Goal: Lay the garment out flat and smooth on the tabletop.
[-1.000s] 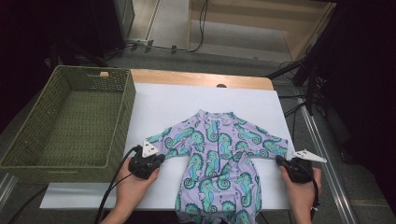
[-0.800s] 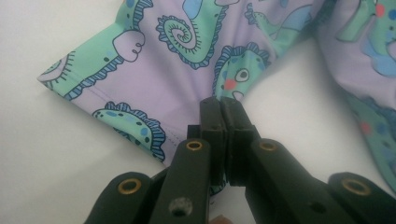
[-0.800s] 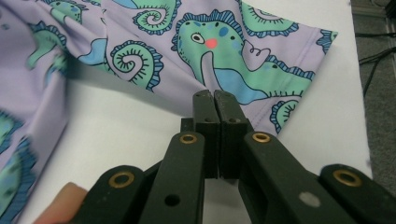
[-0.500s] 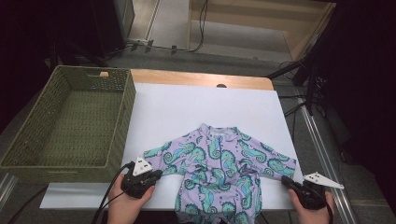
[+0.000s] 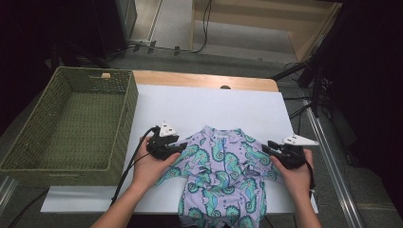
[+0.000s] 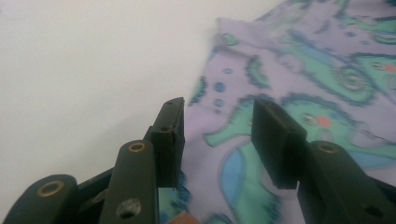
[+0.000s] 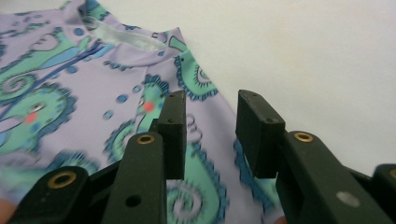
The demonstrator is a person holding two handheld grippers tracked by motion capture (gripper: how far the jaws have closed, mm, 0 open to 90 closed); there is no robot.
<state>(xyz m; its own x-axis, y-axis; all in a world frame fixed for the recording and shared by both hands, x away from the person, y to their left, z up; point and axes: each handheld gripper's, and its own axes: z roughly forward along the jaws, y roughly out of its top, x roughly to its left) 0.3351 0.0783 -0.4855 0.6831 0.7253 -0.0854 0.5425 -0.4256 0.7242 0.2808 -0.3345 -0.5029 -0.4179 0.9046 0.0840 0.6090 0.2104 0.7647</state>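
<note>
A small garment (image 5: 223,175) of thin, smooth lilac fabric, printed with teal and blue seahorses, lies flat on the white sheet (image 5: 209,107) that covers the table, at the sheet's near edge. Its round neckline points away from the person and a dark zip line runs down its middle; its lower part hangs over the sheet's near edge. In the right gripper view a pale, glossy band (image 7: 122,38) lines the inside of the collar.

The left gripper (image 5: 177,149) sits at the garment's left shoulder, held in the person's left hand (image 5: 149,166). Its matte black, block-shaped jaws have just been opening and now stand spread, with printed cloth lying loose beneath the gap and nothing pinched between them.

The right gripper (image 5: 266,148) sits at the garment's right shoulder, in the right hand (image 5: 294,178). Its jaws have likewise just been opening and stand apart over the fabric's edge, gripping nothing. Brass-coloured rivets (image 7: 145,138) dot its arms.

Left of the garment, beside the white sheet, stands a rectangular basket (image 5: 28,164) of coarse olive-green weave with a handle slot in its far wall. Beyond the sheet a strip of bare wooden tabletop (image 5: 199,80) shows.
</note>
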